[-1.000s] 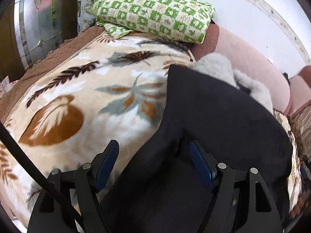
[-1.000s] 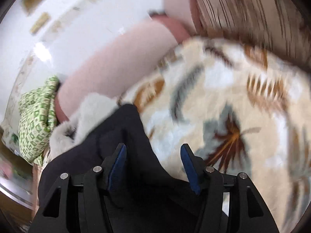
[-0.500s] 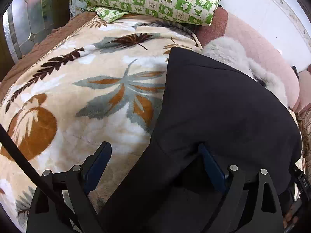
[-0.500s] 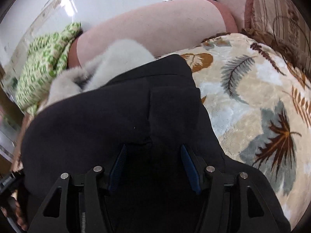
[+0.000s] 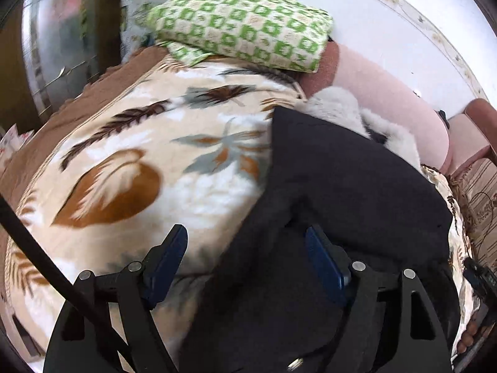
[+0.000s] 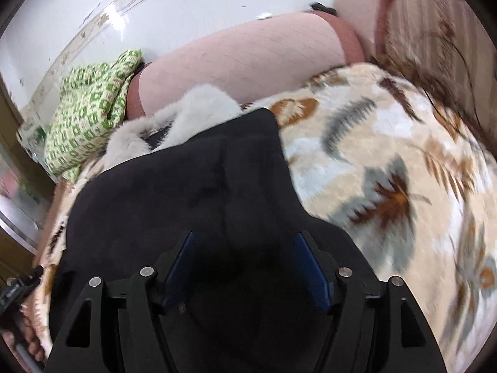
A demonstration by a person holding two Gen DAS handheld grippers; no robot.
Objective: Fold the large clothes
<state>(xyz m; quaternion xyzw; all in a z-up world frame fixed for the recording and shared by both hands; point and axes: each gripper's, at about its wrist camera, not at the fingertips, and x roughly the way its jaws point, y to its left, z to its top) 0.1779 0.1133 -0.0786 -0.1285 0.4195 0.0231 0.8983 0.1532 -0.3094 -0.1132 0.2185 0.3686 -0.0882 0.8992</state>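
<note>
**Dark coat on the bed, both jaws spread, nothing gripped**

Biggest thing first: the bed w/ its leaf-print blanket (image 5: 133,161) fills both views, pink bolster (image 6: 248,59) along the wall behind. On top, toward the bolster, lies the dark coat (image 5: 341,186), a big flat slab w/ its pale fur collar (image 6: 198,108) at the far end, touching the bolster. Green check pillow (image 5: 245,21) sits at the bed's far corner.

What changed: half a sec ago my cams were closer and lower over the cloth; now both have pulled back and up, some blur in the frames. Coat's outline looks about the same, so I judge a fold is laid and I'm backing off to size up the next one.

My left gripper (image 5: 245,248): jaws spread wide, straddling the coat's left edge, one finger over blanket, one over cloth. My right gripper (image 6: 245,258): jaws spread, both over dark cloth, pinching nothing.

View diffs: left cam alone shows the coat's long left edge. Right cam alone shows the right edge and a vertical seam or crease running down the cloth.
</note>
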